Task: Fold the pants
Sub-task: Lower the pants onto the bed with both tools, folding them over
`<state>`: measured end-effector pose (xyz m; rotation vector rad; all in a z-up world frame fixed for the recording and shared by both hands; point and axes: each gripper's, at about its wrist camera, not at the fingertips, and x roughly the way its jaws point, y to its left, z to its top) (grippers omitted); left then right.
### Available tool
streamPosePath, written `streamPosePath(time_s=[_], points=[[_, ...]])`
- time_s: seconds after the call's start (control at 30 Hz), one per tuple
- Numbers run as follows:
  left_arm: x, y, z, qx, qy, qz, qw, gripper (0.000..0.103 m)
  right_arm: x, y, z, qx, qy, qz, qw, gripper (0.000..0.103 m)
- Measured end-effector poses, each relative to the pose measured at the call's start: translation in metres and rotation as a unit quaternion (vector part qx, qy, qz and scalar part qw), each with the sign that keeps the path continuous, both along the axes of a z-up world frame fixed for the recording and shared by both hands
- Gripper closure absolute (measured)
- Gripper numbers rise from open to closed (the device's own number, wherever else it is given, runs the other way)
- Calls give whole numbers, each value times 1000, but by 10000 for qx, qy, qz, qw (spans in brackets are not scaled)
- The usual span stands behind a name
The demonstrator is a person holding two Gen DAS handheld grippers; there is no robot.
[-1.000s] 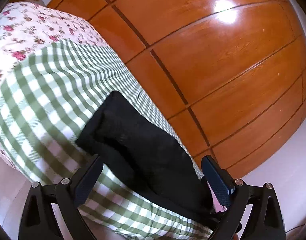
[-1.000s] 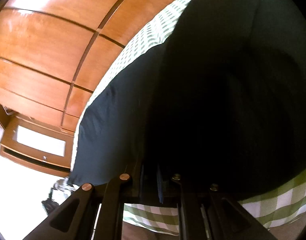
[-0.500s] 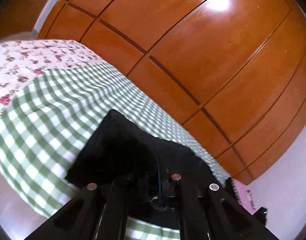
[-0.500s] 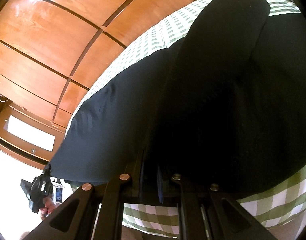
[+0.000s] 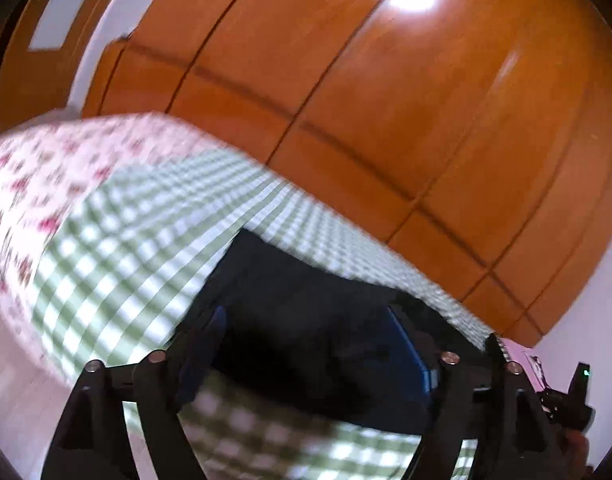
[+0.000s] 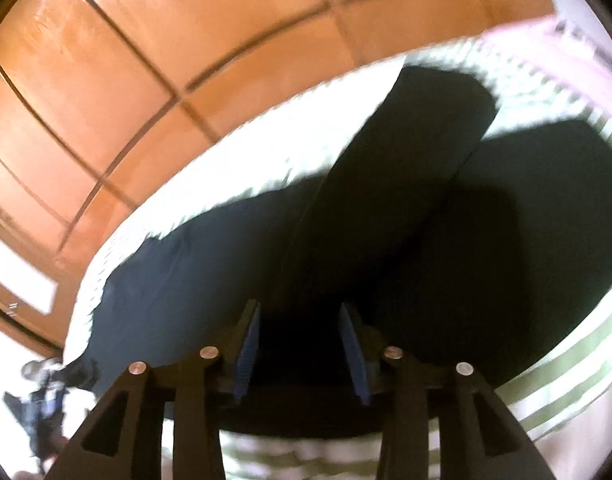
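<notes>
Black pants (image 5: 306, 304) lie on a green-and-white checked cloth (image 5: 118, 248) over a bed. In the left wrist view my left gripper (image 5: 306, 320) is open, with its fingers on either side of the pants' near end. In the right wrist view the pants (image 6: 386, 200) spread wide, one leg folded across toward the far side. My right gripper (image 6: 300, 320) is open, its blue pads apart just above the dark cloth. Both views are blurred by motion.
A floral sheet (image 5: 34, 168) covers the bed at the left. A glossy wooden wardrobe (image 5: 386, 100) stands close behind the bed and also shows in the right wrist view (image 6: 146, 60). The other gripper and hand (image 5: 566, 408) show at the lower right.
Both grippers were shut on the pants half a second ago and have now opened and let go. Both cameras have tilted up and pulled back a little.
</notes>
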<state>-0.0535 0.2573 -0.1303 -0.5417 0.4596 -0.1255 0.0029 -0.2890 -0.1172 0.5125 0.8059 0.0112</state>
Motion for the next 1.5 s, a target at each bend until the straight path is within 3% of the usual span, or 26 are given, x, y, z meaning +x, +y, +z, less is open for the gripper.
streamPosePath(time_s=[0.1,0.2,0.4,0.47,0.53,0.67,0.87,1.0,1.03,1.13,1.2,1.23,1.5], points=[[18,-22,13,456,-156,-170,9987,20,3,-22,26,-743,-81,-459,9961,59],[40,-36,12,512,33,-266,9983,17,21,-42,48,-1114,-27,-714,9912,58],[92,-67,-12,612,1137,-152,9915,14,89,-56,61,-1278,640,-987,9848,57],[106,-79,-23,841,1548,-13,9844,13,112,-59,58,-1354,893,-989,9818,57],[112,-91,-31,1115,1694,129,9791,10,131,-64,52,-1459,1096,-1086,9772,57],[114,-109,-41,1666,1674,240,9714,1,174,-71,39,-1749,1419,-1296,9657,57],[102,-132,-57,2625,1459,386,9530,0,219,-90,9,-1876,2005,-1613,9479,57],[99,-128,-58,2475,1428,460,9572,0,226,-107,-14,-1920,2411,-1661,9367,57],[100,-127,-58,2456,1432,469,9576,0,224,-111,-17,-1866,2443,-1664,9369,57],[97,-131,-59,2520,1361,529,9567,0,211,-126,-21,-1442,2192,-1558,9523,62],[96,-133,-59,2537,1287,569,9570,0,199,-135,-18,-1204,2048,-1428,9608,88],[96,-134,-59,2541,1268,583,9570,0,191,-139,-14,-1070,1955,-1381,9650,92],[95,-133,-59,2495,1208,615,9588,0,96,-165,47,-620,867,-1537,9824,96]])
